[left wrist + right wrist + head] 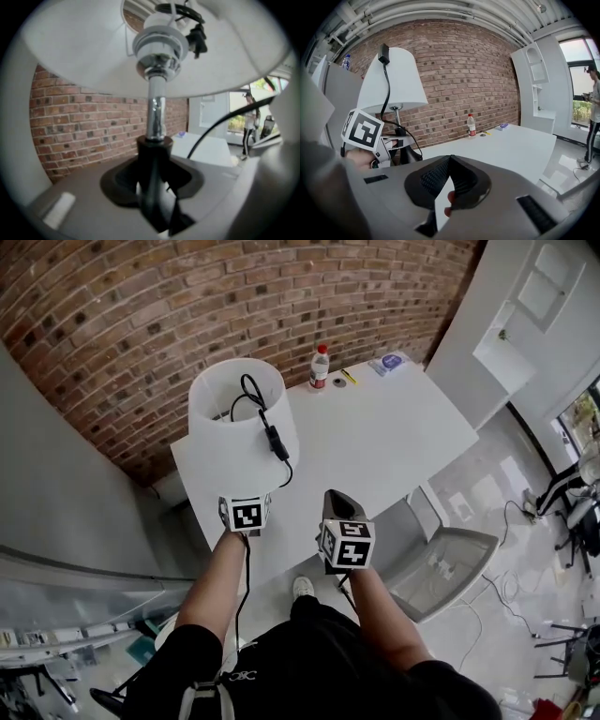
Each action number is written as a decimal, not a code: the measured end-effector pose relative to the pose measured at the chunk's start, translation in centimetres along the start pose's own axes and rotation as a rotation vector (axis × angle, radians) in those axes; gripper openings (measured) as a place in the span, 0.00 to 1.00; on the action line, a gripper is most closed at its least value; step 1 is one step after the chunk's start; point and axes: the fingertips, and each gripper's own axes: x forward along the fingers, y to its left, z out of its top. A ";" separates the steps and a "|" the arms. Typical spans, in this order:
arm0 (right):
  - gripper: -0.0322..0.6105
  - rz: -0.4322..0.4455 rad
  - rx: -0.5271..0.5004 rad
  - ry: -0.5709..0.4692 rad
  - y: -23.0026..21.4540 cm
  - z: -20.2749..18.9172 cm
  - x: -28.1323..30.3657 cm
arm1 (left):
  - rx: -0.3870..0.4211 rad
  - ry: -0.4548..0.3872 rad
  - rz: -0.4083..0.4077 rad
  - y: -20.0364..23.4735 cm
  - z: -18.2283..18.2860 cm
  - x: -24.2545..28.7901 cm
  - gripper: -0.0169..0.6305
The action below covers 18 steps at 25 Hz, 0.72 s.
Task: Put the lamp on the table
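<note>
Our left gripper [154, 187] has its fingers [123, 180] clamped on the black neck of the table lamp [239, 413]. The lamp has a white drum shade on a chrome stem, with a black cord draped over the shade. We hold it upright at the near left corner of the white rectangular surface [394, 437]. Our right gripper [449, 161] hangs just beside it, fingers closed tip to tip on nothing. A clear plastic bottle with a red cap [320, 367] stands at the surface's far edge, by the red brick wall [141, 296].
</note>
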 end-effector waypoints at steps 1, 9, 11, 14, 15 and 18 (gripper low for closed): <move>0.03 0.000 -0.001 0.010 -0.6 0.1 0.8 | 0.013 -0.009 0.005 0.1 0.9 1.1 0.24; 0.03 -0.002 -0.017 0.081 -4.7 0.6 6.7 | 0.019 -0.029 0.002 0.2 3.1 10.1 0.24; 0.03 0.006 -0.030 0.099 -5.5 0.5 7.8 | -0.002 -0.036 -0.005 0.1 3.0 11.9 0.24; 0.03 0.007 -0.034 0.118 -7.4 0.5 9.6 | -0.023 -0.063 -0.006 0.6 3.2 14.5 0.24; 0.03 0.003 -0.026 0.122 -8.2 0.7 10.3 | -0.026 -0.073 0.002 1.1 3.5 15.4 0.24; 0.03 -0.006 -0.013 0.133 -10.0 1.0 12.3 | -0.029 -0.086 0.035 3.3 3.6 18.0 0.24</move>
